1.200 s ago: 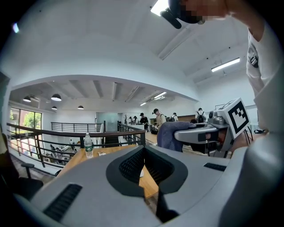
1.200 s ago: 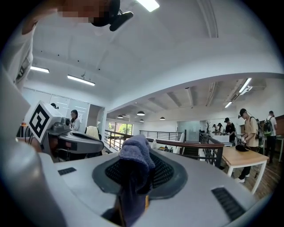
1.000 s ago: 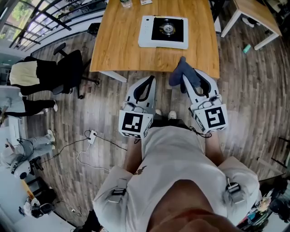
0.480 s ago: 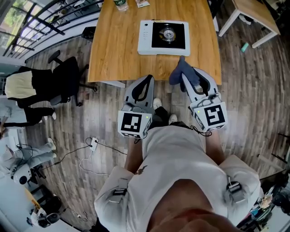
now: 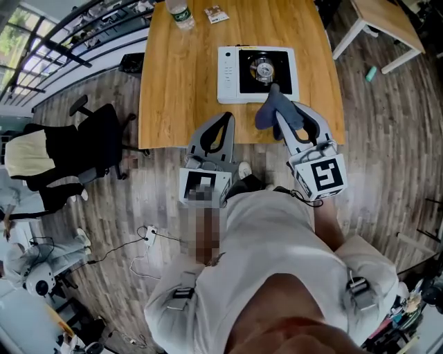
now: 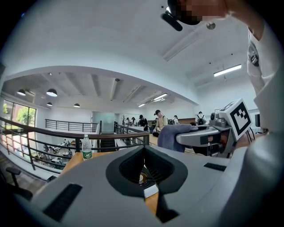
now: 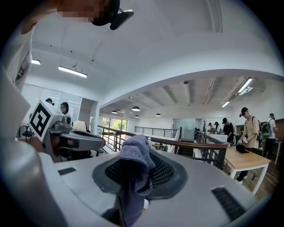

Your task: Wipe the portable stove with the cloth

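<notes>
The white portable stove [image 5: 232,77] with a black top and round burner [image 5: 262,68] lies on the wooden table [image 5: 180,83]. My right gripper [image 5: 278,110] is shut on a blue-grey cloth [image 5: 268,112], which hangs at the stove's near edge. In the right gripper view the cloth [image 7: 135,166] is bunched between the jaws of the right gripper [image 7: 135,153]. My left gripper [image 5: 225,119] hovers over the table's near edge, left of the stove; its jaws meet with nothing between them. The left gripper view shows the left gripper [image 6: 144,148] and the cloth [image 6: 174,135] to its right.
A plastic bottle [image 5: 178,14] and a small packet [image 5: 216,14] sit at the table's far end. A black office chair [image 5: 86,142] stands left of the table, and a second table [image 5: 387,24] is at the top right. A cable [image 5: 149,231] lies on the wooden floor.
The table and stove have come nearer in the head view. Both grippers have advanced from over the floor to the table's near edge, the cloth reaching the stove.
</notes>
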